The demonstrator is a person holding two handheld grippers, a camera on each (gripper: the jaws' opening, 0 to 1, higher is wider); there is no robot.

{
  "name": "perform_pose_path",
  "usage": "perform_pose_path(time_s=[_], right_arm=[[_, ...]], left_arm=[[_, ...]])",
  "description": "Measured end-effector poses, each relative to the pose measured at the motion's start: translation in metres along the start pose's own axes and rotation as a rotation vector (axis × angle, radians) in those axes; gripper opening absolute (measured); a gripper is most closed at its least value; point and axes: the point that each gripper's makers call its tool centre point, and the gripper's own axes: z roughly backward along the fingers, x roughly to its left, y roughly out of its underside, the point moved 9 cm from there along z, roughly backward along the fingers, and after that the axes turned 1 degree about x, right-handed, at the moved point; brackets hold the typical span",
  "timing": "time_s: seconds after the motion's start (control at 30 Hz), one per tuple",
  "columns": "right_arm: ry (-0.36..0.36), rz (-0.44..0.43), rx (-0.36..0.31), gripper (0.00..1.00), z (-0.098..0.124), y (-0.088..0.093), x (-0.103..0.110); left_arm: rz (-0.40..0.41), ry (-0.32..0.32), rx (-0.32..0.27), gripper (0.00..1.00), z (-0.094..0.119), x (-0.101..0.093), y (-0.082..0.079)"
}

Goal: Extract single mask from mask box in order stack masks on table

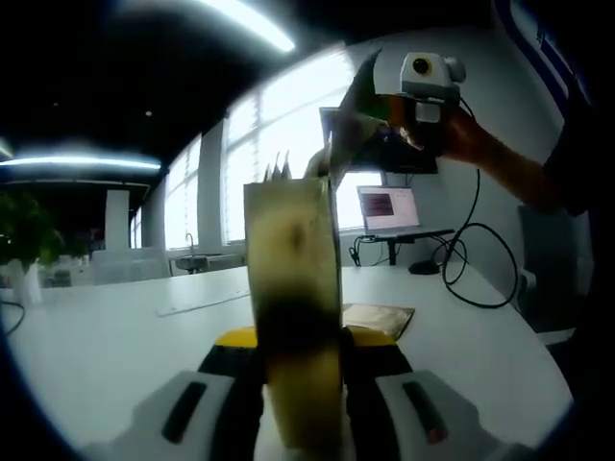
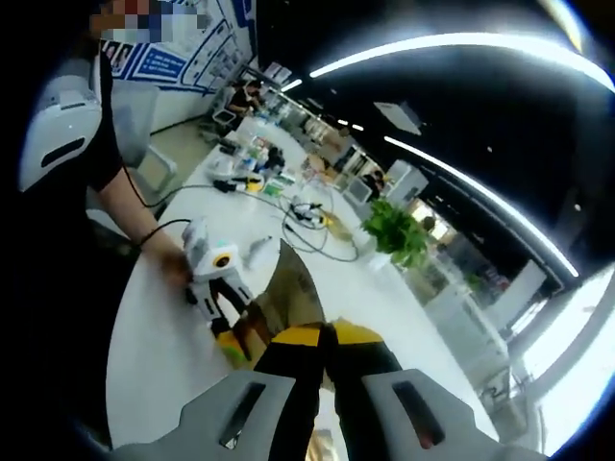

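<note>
Yellowish mask box (image 1: 293,288) stands upright, clamped in the left gripper (image 1: 300,384) above the white table (image 1: 115,336). At one o'clock, the right gripper (image 1: 360,106) pinches a mask (image 1: 332,154) rising from the box top.

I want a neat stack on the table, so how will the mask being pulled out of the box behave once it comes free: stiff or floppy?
Probably floppy and light. The mask looks like a thin sheet pinched at one edge by the right gripper. Once free of the mask box, which the left gripper clamps upright, it would likely droop and could drift when released over the table, so lay it down flat.
</note>
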Motion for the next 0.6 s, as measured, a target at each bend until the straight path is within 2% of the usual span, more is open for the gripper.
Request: perform_pose_path(time_s=[0.2, 0.37, 0.6], right_arm=[[0.048, -0.055, -0.037, 0.0, 0.012, 0.004, -0.006], [0.108, -0.144, -0.121, 0.0, 0.027, 0.003, -0.009], [0.187, -0.179, -0.159, 0.0, 0.046, 0.008, -0.011]], left_arm=[[-0.001, -0.001, 0.0, 0.34, 0.001, 0.0, 0.0], [0.002, 0.0, 0.001, 0.34, 0.0, 0.0, 0.0], [0.001, -0.001, 0.0, 0.34, 0.0, 0.001, 0.0]])
